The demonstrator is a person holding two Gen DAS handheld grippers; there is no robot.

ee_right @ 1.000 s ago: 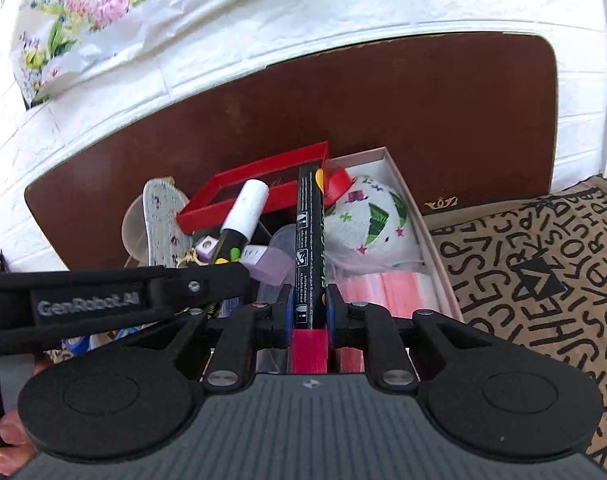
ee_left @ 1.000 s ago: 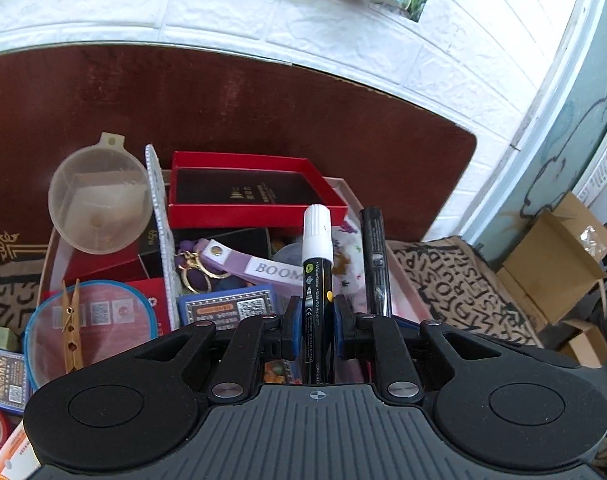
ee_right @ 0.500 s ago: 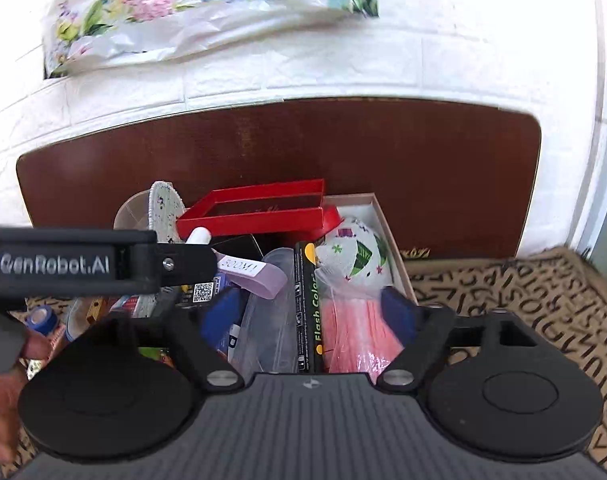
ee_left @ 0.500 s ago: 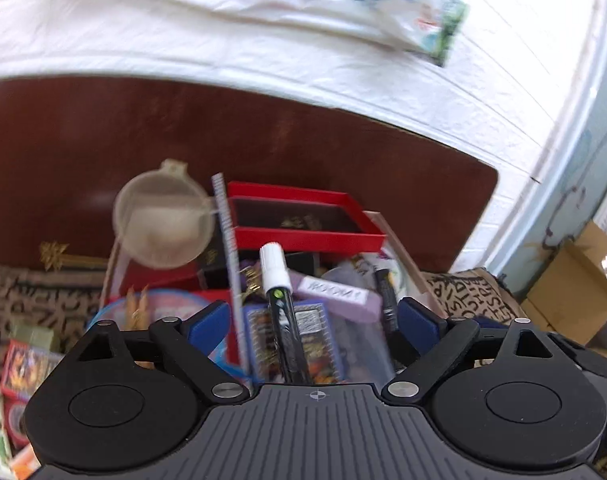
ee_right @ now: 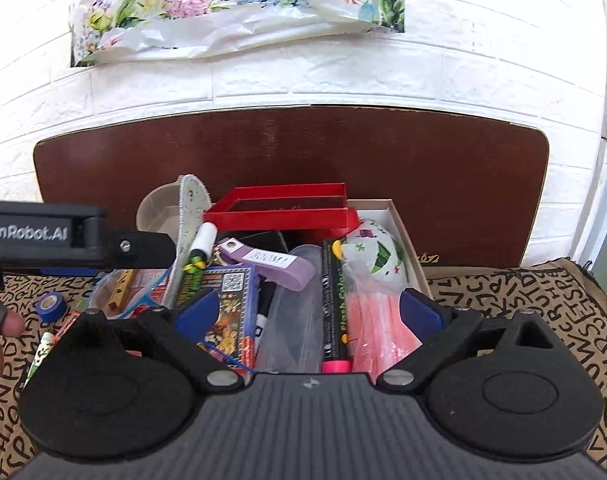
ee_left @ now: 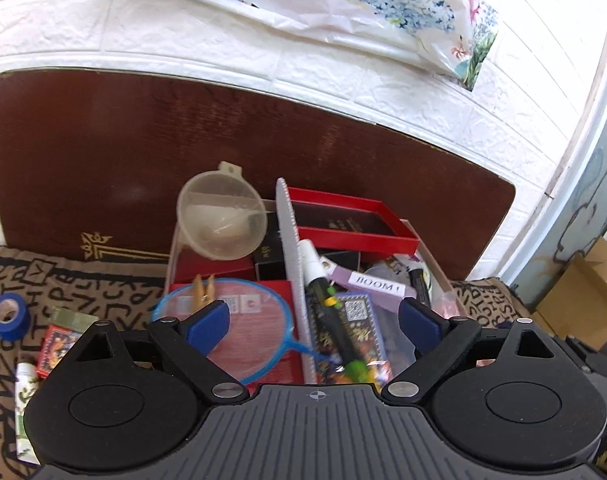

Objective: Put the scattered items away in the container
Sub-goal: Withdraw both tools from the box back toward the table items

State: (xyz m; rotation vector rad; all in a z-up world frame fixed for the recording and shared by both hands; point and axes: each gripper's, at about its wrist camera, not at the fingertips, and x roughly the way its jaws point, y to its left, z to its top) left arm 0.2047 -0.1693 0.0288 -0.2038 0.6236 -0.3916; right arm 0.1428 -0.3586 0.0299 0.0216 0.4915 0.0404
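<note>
The open cardboard box point(ee_left: 433, 258) point(ee_right: 408, 236) stands against the brown board, packed with items. My left gripper point(ee_left: 313, 320) is open and empty above it. A white-capped marker point(ee_left: 327, 304) lies in the box below it, also in the right wrist view point(ee_right: 201, 250). My right gripper point(ee_right: 307, 314) is open and empty over the box. A black marker with a pink end point(ee_right: 333, 304) lies in the box between its fingers. On the mat left of the box lie a blue tape roll point(ee_left: 9, 314), a small red card box point(ee_left: 57, 346) and a white tube point(ee_left: 25, 408).
The box holds a clear funnel point(ee_left: 221, 216), a red frame box point(ee_left: 353, 222), a blue-rimmed net point(ee_left: 239, 320), a purple "BOOM!" tag point(ee_left: 373, 288), pink bags point(ee_right: 377, 320). A patterned mat point(ee_right: 523, 312) covers the table. Cardboard cartons point(ee_left: 579, 308) stand at right.
Both grippers opened and let go of their markers, which now lie in the box. Both grippers pulled back and up from the box.
</note>
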